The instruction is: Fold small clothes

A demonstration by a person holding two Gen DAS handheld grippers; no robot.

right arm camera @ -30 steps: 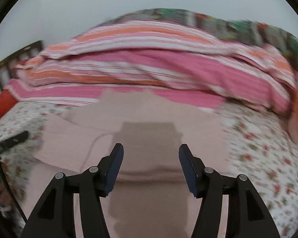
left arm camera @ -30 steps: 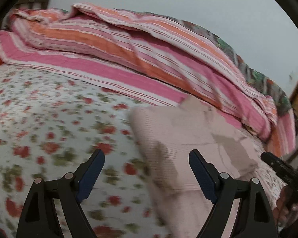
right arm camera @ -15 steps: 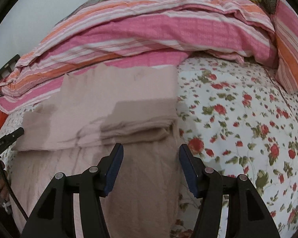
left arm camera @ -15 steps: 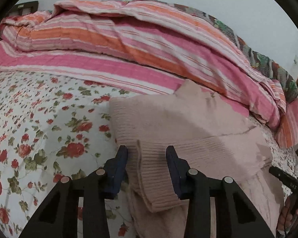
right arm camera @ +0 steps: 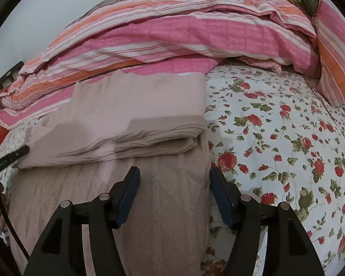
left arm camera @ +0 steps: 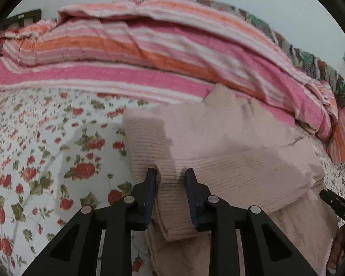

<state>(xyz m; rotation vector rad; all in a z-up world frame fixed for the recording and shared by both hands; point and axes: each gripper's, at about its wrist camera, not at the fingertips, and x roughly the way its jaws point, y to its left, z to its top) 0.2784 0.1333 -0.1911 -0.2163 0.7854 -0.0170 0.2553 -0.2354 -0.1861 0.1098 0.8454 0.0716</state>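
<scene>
A pale pink knit sweater (left arm camera: 218, 133) lies flat on the bed, one ribbed sleeve (left arm camera: 253, 172) folded across its body. My left gripper (left arm camera: 170, 172) is closing on that sleeve's cuff (left arm camera: 172, 197), which fills the gap between the blue pads. In the right wrist view the sweater (right arm camera: 138, 105) shows the folded sleeve (right arm camera: 126, 142) as a thick band. My right gripper (right arm camera: 174, 172) hovers over the lower body's right edge. Its jaws are opening, with cloth under them, and the pads press on nothing. The left gripper's tip (right arm camera: 11, 157) shows at the far left.
The floral bedsheet (left arm camera: 46, 161) spreads to the left of the sweater and, in the right wrist view, to its right (right arm camera: 287, 138). A bunched pink and orange striped quilt (left arm camera: 149, 53) runs along the back. A striped pillow (right arm camera: 335, 69) sits at the far right.
My left gripper moved in over the sleeve cuff and its jaws went from wide apart to narrow around it. My right gripper swung to the sweater's right edge and spread slightly.
</scene>
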